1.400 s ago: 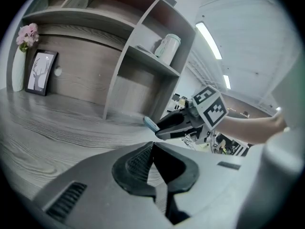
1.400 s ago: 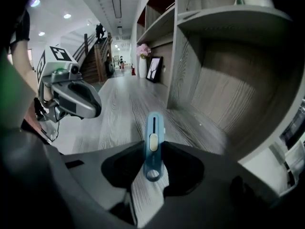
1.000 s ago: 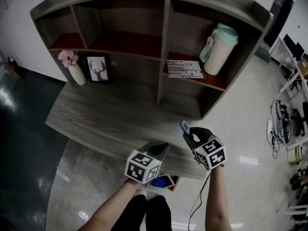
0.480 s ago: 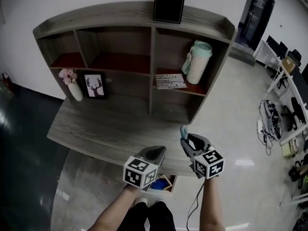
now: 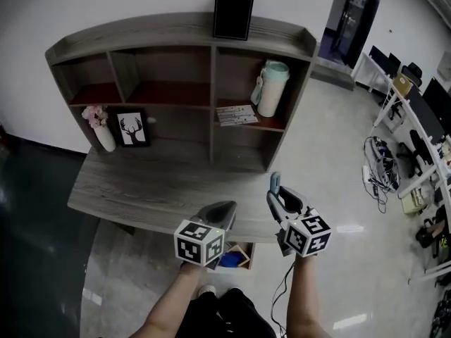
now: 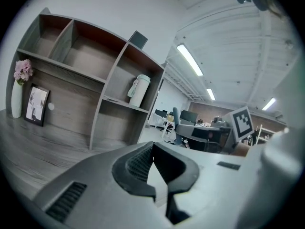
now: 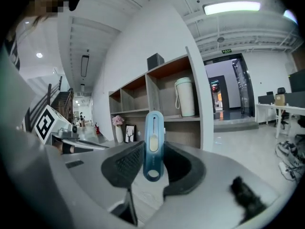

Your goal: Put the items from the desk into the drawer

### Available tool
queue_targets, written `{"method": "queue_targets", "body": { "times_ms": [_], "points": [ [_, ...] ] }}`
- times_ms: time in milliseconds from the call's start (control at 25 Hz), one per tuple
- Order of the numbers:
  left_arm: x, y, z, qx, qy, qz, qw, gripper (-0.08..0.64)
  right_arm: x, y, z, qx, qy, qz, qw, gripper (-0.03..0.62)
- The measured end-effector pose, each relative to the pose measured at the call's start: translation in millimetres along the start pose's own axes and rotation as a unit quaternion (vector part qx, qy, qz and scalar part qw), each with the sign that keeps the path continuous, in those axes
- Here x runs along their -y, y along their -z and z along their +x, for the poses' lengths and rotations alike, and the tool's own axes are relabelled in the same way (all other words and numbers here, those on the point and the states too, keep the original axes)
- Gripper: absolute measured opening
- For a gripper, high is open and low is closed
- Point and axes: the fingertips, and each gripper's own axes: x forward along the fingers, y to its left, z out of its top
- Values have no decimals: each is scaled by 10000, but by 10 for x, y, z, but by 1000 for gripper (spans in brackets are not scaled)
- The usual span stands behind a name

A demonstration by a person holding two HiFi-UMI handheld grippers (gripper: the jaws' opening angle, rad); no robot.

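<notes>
The desk [image 5: 141, 189] is grey, grain-streaked wood with a curved front edge, and its shelved hutch [image 5: 211, 69] is of the same board. The right gripper [image 5: 278, 197] has its ribbed black fingers [image 7: 125, 165] clamped on a slim blue plastic piece [image 7: 153, 144]. The piece is rounded at both ends, with a pale slider and a ring hole, and it stands upright over the desk's front edge. The left gripper [image 5: 227, 208] has its fingers [image 6: 137, 163] pressed together with nothing between them. Under the desk the wooden drawer [image 5: 248, 253] stands open with a blue object [image 5: 229, 260] inside.

Grey jaws, black-and-white marker cubes [image 5: 199, 241]
</notes>
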Motion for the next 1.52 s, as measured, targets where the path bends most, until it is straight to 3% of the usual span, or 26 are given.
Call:
{"method": "queue_targets", "body": {
  "times_ms": [400,760,1120,1520],
  "points": [
    [109,-30,-143,29,163,287,9995,11,-72,8,-398,285,501,180,9982,130],
    [204,75,-120,-80,311,383,9987,11,-181,119,-441,161,540,175,9983,130],
    [74,394,-175,-232,159,268,9992,11,-304,483,-385,-138,406,260,9987,130],
    [-51,866,-244,-528,-12,55,9986,11,-534,1099,-272,-637,-29,363,9973,130]
  ]
}}
